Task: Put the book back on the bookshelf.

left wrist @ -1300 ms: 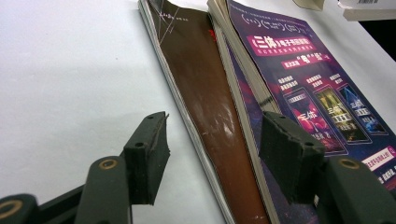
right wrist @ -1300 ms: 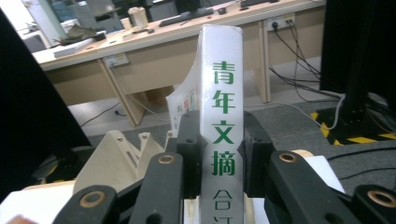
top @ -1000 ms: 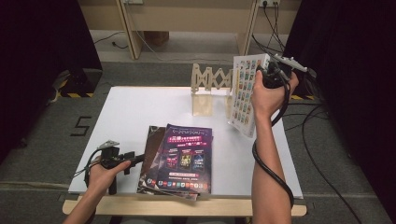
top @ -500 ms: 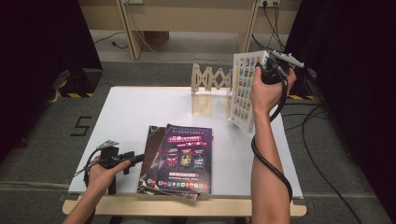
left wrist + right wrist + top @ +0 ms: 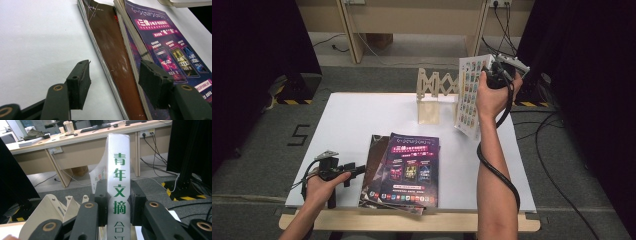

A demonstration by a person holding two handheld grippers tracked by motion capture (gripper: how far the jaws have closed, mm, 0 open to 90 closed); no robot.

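My right gripper (image 5: 495, 75) (image 5: 117, 202) is shut on the spine of a white magazine (image 5: 471, 95) (image 5: 117, 180) with green characters, holding it upright above the table's far right, beside a wooden expanding rack (image 5: 437, 95) (image 5: 50, 207). A stack of magazines (image 5: 404, 167) lies near the front edge, a purple-covered one (image 5: 162, 45) on top and a brown-covered one (image 5: 112, 57) beneath. My left gripper (image 5: 354, 170) (image 5: 115, 82) rests open on the table at the stack's left edge, its jaws on either side of the brown magazine's edge without touching it.
The white table (image 5: 357, 120) has bare surface to the left and behind the stack. A wooden desk frame (image 5: 412, 15) stands beyond on grey carpet. Cables (image 5: 552, 145) lie on the floor at right. Black curtains flank both sides.
My right hand has moved the upright white magazine slightly toward the rack and turned it a little. The left gripper has stayed put.
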